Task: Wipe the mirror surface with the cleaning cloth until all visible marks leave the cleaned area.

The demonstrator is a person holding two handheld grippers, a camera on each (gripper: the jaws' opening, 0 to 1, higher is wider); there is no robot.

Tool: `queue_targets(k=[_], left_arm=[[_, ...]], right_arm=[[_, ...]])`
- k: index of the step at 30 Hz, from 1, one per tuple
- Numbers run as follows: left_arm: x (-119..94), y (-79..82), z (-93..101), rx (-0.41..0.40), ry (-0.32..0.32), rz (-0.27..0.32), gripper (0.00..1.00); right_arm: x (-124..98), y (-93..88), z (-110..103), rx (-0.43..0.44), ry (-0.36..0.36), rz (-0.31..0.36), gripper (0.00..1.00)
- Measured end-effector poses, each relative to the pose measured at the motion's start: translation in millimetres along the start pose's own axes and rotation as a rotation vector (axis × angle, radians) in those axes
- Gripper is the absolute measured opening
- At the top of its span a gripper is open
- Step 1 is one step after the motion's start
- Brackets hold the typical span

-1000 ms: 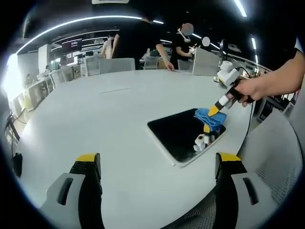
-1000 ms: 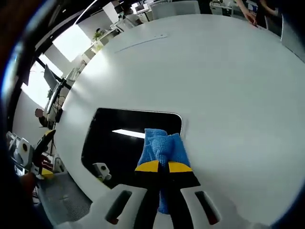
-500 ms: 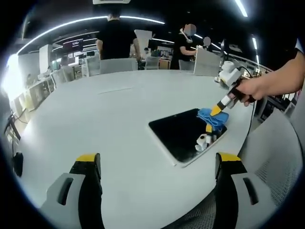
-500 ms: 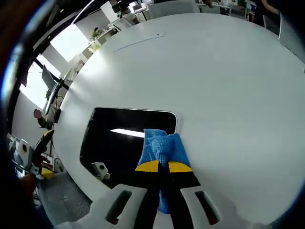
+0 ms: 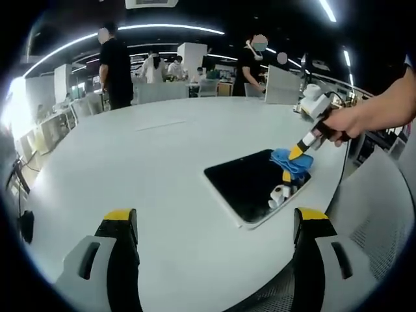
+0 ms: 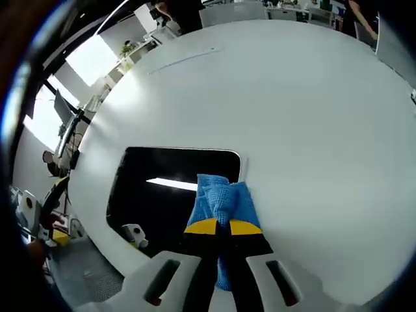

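Now we see our right claw (image 6: 219, 227) clamped together on the blue cleaning cloth (image 6: 220, 200), its yellow-tipped jaws pinching the fabric with no gap between them. The cloth is pressed down on the mirror (image 6: 169, 195), at the corner nearest the middle of the white worktop (image 6: 305, 130), and it overlaps that edge a little. The mirror lies flat near the worktop's rim, a dark rounded rectangle that reflects a bright ceiling strip light.

From the left gripper view, our left claw (image 5: 214, 224) hangs low over the worktop (image 5: 130, 169) with its jaws wide apart and nothing between them. Ahead of it lies the mirror (image 5: 250, 185), and at its far corner sits the cloth (image 5: 289, 162), held by the right claw (image 5: 298, 151), with our hand (image 5: 344, 123) on the handle. The gripper's reflection shows in the glass just below the cloth. Beyond the worktop, several people stand among desks and chairs.
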State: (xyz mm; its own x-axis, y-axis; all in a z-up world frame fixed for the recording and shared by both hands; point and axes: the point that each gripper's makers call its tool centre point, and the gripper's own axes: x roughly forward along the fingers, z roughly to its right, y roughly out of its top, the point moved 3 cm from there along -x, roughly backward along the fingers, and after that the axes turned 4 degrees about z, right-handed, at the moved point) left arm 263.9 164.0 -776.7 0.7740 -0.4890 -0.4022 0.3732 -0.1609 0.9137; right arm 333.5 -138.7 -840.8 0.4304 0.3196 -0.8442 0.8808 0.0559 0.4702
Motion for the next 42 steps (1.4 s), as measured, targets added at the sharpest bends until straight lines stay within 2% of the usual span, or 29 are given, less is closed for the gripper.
queue_targets(k=[20, 33, 42], left_arm=[[0.2, 0.8, 2.3, 0.006, -0.014, 0.009, 0.99], [0.3, 2.0, 4.0, -0.007, -0.031, 0.020, 0.99], [0.0, 1.6, 5.6, 0.007, -0.035, 0.016, 0.99]], right_arm=[[-9.6, -22.2, -6.7, 0.044, 0.000, 0.006, 0.00], [-16.3, -39.4, -15.4, 0.049, -0.004, -0.022, 0.00], [-18.2, -44.1, -17.6, 0.074, -0.010, -0.027, 0.00]])
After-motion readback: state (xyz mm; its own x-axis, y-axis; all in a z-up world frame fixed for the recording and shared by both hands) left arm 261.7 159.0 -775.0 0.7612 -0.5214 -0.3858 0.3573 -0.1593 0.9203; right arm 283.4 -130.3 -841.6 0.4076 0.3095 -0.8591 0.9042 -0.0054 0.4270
